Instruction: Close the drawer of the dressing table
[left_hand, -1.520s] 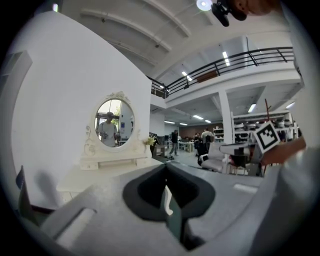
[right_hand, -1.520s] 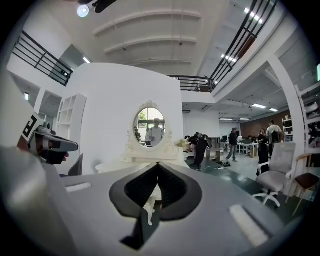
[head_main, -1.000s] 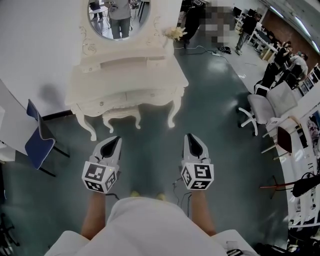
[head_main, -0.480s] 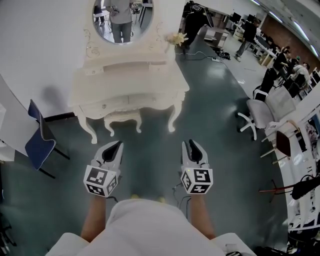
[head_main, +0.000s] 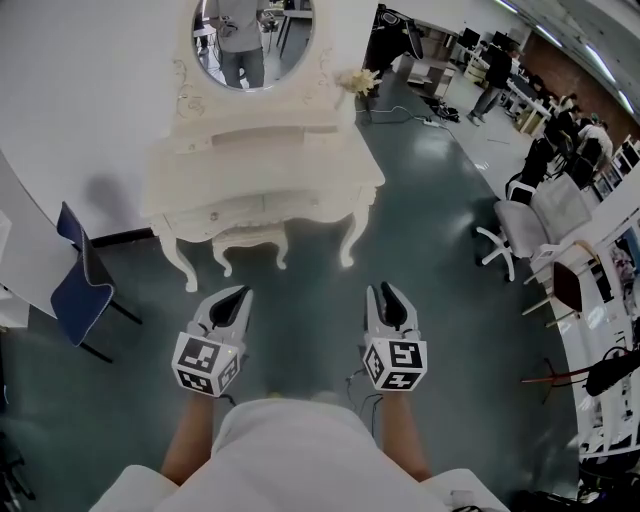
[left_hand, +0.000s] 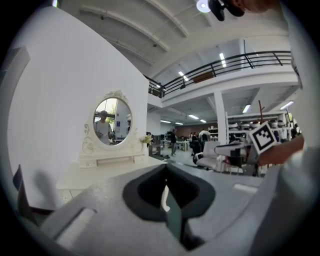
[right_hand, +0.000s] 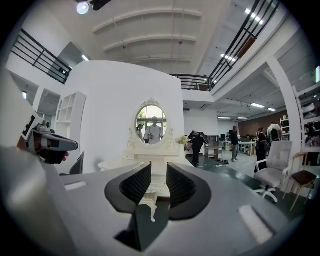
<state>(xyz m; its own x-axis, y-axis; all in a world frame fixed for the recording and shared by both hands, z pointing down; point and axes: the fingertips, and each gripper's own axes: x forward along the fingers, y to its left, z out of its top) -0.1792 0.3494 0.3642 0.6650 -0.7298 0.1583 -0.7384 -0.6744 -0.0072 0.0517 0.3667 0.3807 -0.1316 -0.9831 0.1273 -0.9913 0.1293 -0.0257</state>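
While the person stands on the green floor facing the dressing table, both grippers are held side by side in front of the body, well apart from the furniture. The left gripper has its fingers pressed together, with only a thin slit between them and nothing held. The right gripper has its fingers spread and empty; the table shows through the gap, far off. The drawer sits in the table's front, below the surface and above a small white stool; blur hides how far it stands out. An oval mirror rises at the back. A blue chair stands near the table's left end.
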